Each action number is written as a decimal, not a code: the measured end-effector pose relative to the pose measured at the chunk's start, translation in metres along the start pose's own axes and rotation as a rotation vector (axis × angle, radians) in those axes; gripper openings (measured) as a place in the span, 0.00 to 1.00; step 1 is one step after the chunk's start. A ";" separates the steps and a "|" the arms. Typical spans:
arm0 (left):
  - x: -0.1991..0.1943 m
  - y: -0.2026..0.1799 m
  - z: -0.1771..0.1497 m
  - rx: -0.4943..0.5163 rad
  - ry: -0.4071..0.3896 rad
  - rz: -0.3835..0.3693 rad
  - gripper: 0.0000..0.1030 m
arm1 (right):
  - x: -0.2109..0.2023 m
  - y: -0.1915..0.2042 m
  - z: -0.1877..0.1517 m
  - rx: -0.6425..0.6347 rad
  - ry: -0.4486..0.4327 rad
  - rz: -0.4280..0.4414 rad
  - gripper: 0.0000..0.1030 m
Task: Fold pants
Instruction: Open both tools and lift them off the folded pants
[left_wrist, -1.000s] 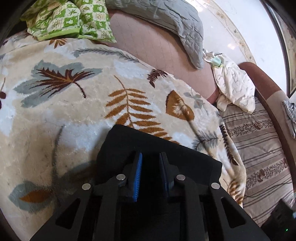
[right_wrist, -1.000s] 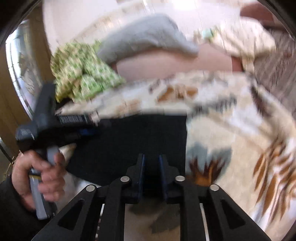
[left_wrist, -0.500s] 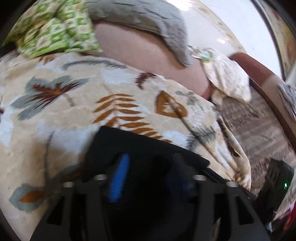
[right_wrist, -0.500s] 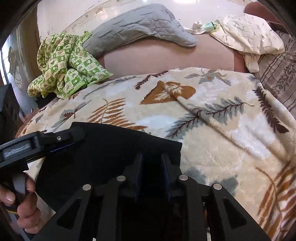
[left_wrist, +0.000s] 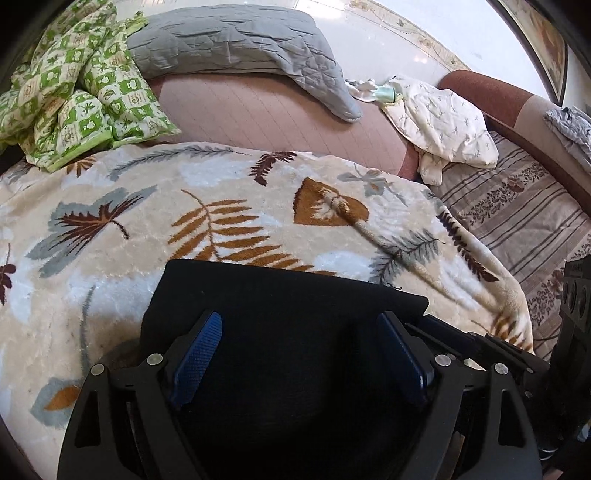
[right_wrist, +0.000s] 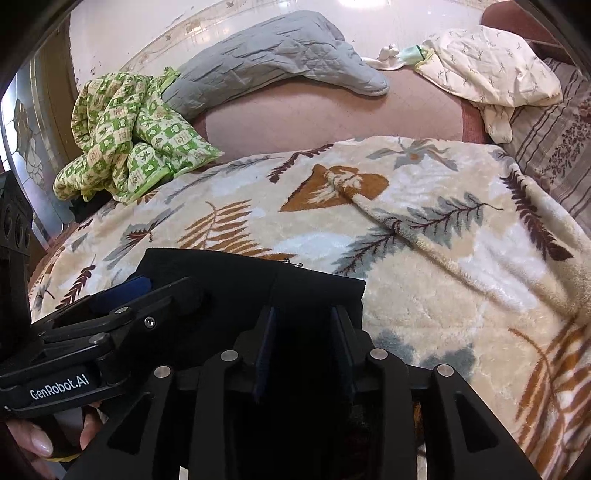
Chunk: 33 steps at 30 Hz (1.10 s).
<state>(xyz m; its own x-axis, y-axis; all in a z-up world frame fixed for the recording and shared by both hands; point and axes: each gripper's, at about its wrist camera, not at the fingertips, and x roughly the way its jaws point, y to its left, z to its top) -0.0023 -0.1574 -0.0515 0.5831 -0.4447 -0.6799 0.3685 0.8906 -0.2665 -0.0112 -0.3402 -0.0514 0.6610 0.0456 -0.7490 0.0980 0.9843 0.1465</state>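
Note:
The black pants lie folded into a flat rectangle on the leaf-patterned blanket. My left gripper hovers over them with its blue pads spread wide and nothing between them. In the right wrist view the pants lie at the lower left. My right gripper is over their right edge, jaws partly apart, nothing visibly pinched. The left gripper also shows there, over the pants' left part.
A green checked cloth and a grey quilted pillow lie at the far side. A white patterned cloth sits far right beside a striped sheet. The blanket has a raised fold on the right.
My left gripper has opened wide and let go of the pants. My right gripper's jaws have parted too. The pants now lie flat on the blanket.

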 end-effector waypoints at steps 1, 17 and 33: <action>0.000 0.002 0.001 0.001 0.006 -0.003 0.83 | 0.000 0.001 -0.001 0.001 0.008 0.010 0.56; -0.020 -0.001 0.002 -0.007 -0.013 -0.041 0.85 | -0.038 0.008 -0.011 -0.066 -0.086 -0.088 0.87; -0.156 -0.023 -0.087 0.073 -0.088 0.163 0.99 | -0.123 0.010 -0.062 0.082 -0.142 -0.153 0.88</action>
<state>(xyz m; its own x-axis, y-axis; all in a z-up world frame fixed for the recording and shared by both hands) -0.1652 -0.1005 0.0011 0.6994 -0.3049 -0.6464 0.3140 0.9436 -0.1053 -0.1375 -0.3258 0.0020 0.7316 -0.1336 -0.6686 0.2615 0.9606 0.0943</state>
